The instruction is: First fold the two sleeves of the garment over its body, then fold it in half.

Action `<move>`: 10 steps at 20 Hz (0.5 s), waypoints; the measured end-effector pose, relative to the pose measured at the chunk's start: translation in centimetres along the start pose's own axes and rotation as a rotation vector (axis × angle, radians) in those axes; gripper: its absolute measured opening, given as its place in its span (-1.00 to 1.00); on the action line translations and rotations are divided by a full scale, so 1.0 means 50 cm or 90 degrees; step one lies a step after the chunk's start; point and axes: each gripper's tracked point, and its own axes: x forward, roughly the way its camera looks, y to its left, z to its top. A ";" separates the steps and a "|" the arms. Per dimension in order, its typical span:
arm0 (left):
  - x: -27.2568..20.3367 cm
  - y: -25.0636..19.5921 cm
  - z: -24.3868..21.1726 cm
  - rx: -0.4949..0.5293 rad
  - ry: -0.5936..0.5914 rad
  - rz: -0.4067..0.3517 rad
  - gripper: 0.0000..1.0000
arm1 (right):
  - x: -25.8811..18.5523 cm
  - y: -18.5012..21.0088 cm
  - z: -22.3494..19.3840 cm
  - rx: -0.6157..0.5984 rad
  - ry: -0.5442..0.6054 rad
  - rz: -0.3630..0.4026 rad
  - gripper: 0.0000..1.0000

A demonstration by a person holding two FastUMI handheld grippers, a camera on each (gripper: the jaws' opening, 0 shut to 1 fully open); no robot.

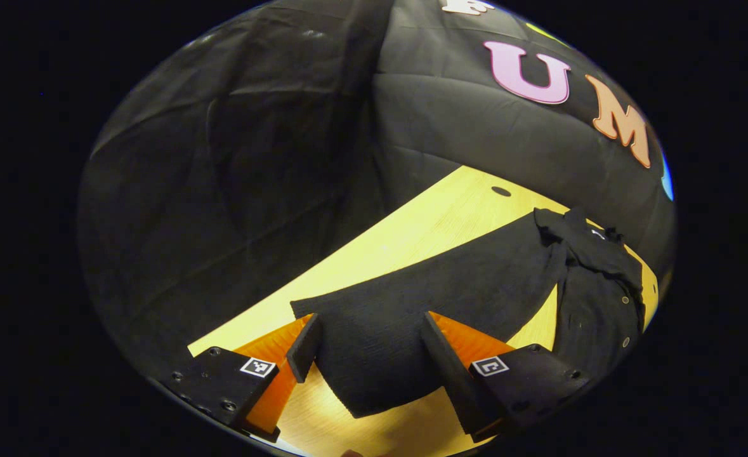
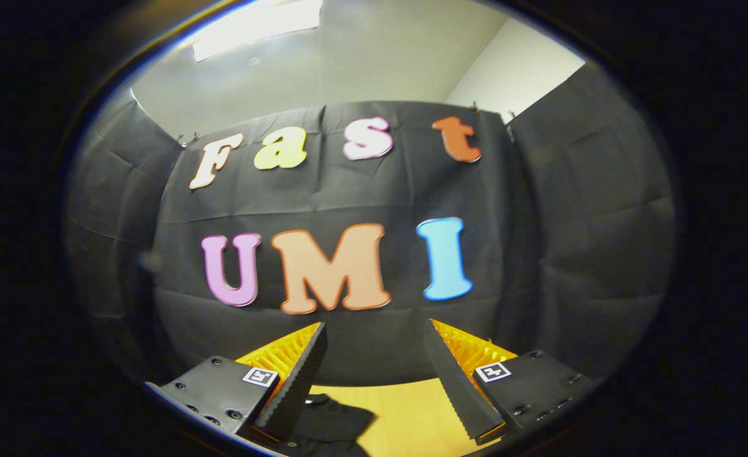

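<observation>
While both jaws stand spread, the left gripper (image 1: 367,346) straddles the garment's (image 1: 475,285) sleeve (image 1: 374,355); the right gripper (image 2: 374,362) sits raised, a garment corner at its 7 o'clock.

Black long-sleeved button-front fabric garment (image 1: 589,298) lies on the yellow wooden table (image 1: 424,222), partly flat, not yet folded. One wide black sleeve (image 1: 424,298) is spread out sideways from the body, its cuff end lying between the left gripper's fingers. Collar area bunched and rumpled at the far end. In the right gripper view a dark corner of it (image 2: 335,419) shows at the bottom edge.
</observation>
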 end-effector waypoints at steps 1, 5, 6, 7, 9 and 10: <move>0.006 -0.004 -0.006 0.016 -0.003 0.004 0.94 | -0.014 -0.042 0.016 -0.027 -0.009 -0.029 0.88; 0.009 -0.019 -0.006 0.028 -0.018 0.017 0.83 | -0.051 -0.131 0.021 -0.074 0.011 -0.092 0.94; 0.009 -0.018 -0.001 0.026 -0.022 0.017 0.80 | -0.055 -0.142 0.021 -0.070 0.015 -0.096 0.94; 0.010 -0.023 -0.002 0.027 -0.022 0.015 0.62 | -0.057 -0.152 0.018 -0.067 0.020 -0.099 0.93; 0.012 -0.046 -0.008 0.034 -0.023 0.006 0.21 | -0.060 -0.167 0.007 -0.068 0.034 -0.105 1.00; 0.017 -0.044 -0.005 0.041 -0.022 0.002 0.10 | -0.057 -0.165 -0.001 -0.070 0.039 -0.105 0.87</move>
